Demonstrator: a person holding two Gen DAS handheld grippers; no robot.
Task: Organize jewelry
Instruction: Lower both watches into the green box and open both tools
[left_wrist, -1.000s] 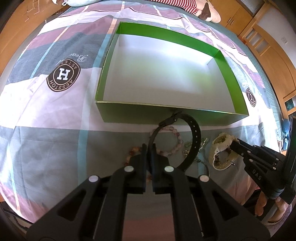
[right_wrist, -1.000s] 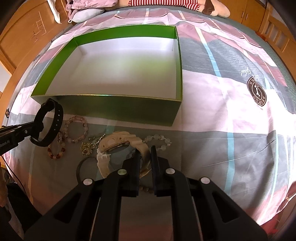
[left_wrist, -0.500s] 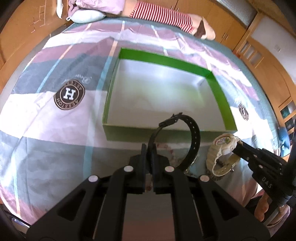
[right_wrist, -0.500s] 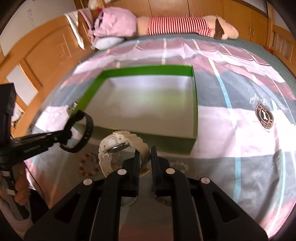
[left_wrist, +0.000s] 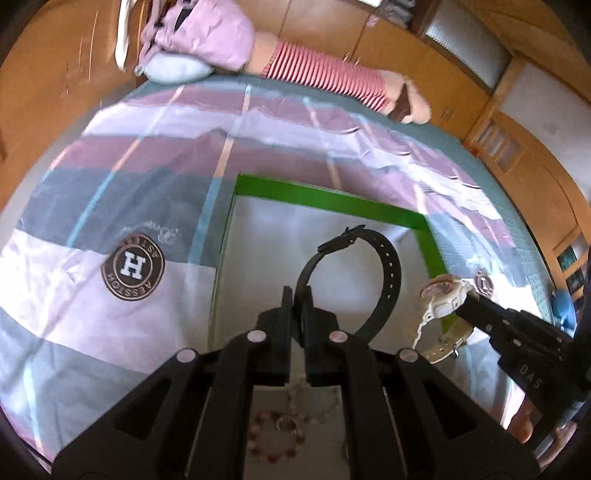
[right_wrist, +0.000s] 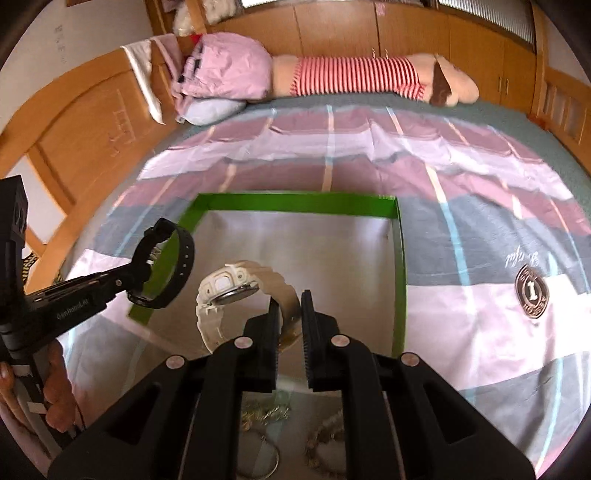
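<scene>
Left gripper (left_wrist: 298, 295): fingers pressed together on the strap of the black watch (left_wrist: 384, 273); seen from the right wrist view it reaches in from the left edge, a person's hand (right_wrist: 55, 391) around its handle.
Black watch: its band curls up in an open loop, raised clear of the bedding, over the left side of the green box (left_wrist: 325, 201).
Right gripper (right_wrist: 290, 306): clamped on the band of the white watch (right_wrist: 229, 286); the fingers stand a little apart with the strap filling the gap between them.
White watch: held in the air with its face tilted toward the left, above the pale floor of the box in the right wrist view; in the left wrist view it hangs by the box's right wall.
Green box: open, shallow, resting on the striped bedspread (right_wrist: 480, 206); nothing visible inside it.
Bead bracelet (left_wrist: 275, 437): on the bedspread below the left gripper, outside the box; blurred.
Other jewelry (right_wrist: 266, 413): a tangle of chains and a thin ring beneath the right gripper; details too blurred to tell.
Far end of bed: a striped plush toy (right_wrist: 354, 77) beside a pink pillow (right_wrist: 225, 74).
</scene>
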